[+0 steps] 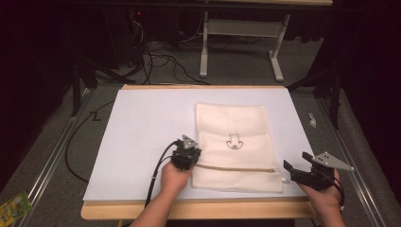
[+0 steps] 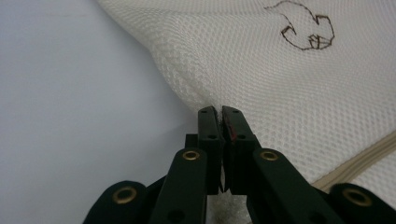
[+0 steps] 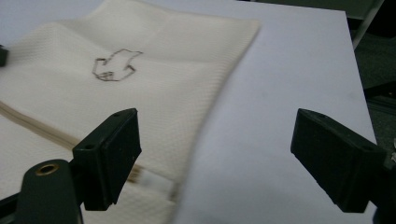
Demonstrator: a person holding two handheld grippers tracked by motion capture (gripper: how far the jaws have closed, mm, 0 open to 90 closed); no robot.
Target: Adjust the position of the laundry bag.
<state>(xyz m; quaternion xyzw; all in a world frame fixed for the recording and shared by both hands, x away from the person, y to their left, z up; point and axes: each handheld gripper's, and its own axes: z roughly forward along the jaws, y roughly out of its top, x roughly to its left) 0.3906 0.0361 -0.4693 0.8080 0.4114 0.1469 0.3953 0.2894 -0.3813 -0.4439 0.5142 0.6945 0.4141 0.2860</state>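
A cream mesh zip bag (image 1: 234, 142) with a small dark outline drawing (image 1: 233, 142) lies flat on the white table sheet (image 1: 142, 132). A tan zipper (image 1: 236, 169) runs across its near end. My left gripper (image 1: 188, 158) is at the bag's left edge, shut on a pinch of the mesh fabric (image 2: 205, 79), which rises into a small ridge at the jaw tips. My right gripper (image 1: 297, 166) hovers just off the bag's near right corner, jaws wide open with nothing between them. In the right gripper view the gripper (image 3: 217, 154) straddles the bag's right edge (image 3: 219, 93) near the zipper end (image 3: 135, 173).
The white sheet covers a wooden tabletop (image 1: 198, 210). Cables (image 1: 161, 59) and a white table frame (image 1: 241, 33) stand on the floor beyond. A small green packet (image 1: 12, 205) lies on the floor at the lower left. Metal rails (image 1: 52, 151) run along both sides.
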